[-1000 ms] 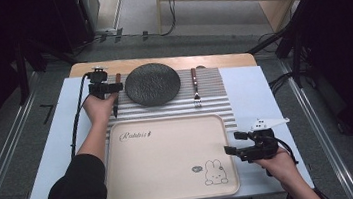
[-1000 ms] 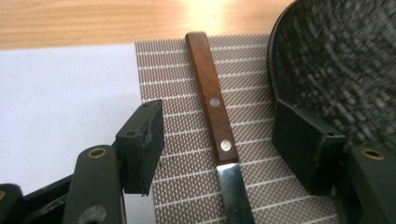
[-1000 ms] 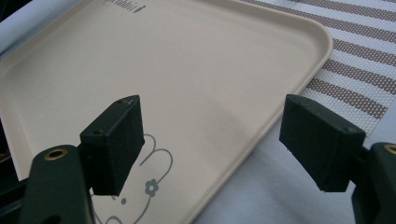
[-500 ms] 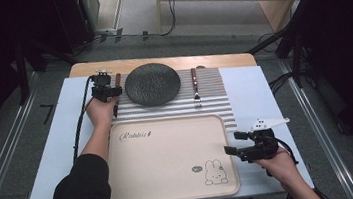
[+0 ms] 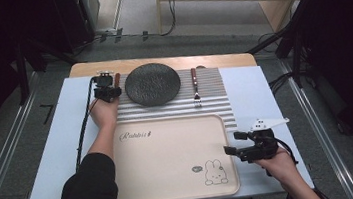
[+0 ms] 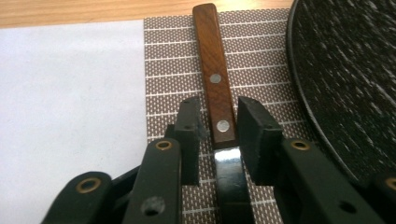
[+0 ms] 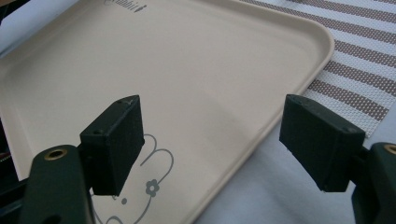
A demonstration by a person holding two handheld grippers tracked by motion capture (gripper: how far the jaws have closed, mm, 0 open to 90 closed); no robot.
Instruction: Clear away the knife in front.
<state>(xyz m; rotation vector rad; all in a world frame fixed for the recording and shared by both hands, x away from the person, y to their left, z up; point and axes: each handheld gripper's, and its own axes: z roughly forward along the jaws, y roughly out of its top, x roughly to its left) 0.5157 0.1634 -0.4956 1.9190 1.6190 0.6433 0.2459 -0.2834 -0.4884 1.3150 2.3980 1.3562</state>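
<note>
Reaching farther up the striped placemat (image 5: 175,104) than a second ago, my left gripper (image 6: 217,122) now straddles the knife (image 6: 215,79) beside the dark plate (image 5: 152,84). Its jaws stand apart, flanking the wooden handle without clamping it, so I judge the grab imminent. My right gripper (image 7: 210,140) waits wide open over the tray (image 5: 169,145) corner.
</note>
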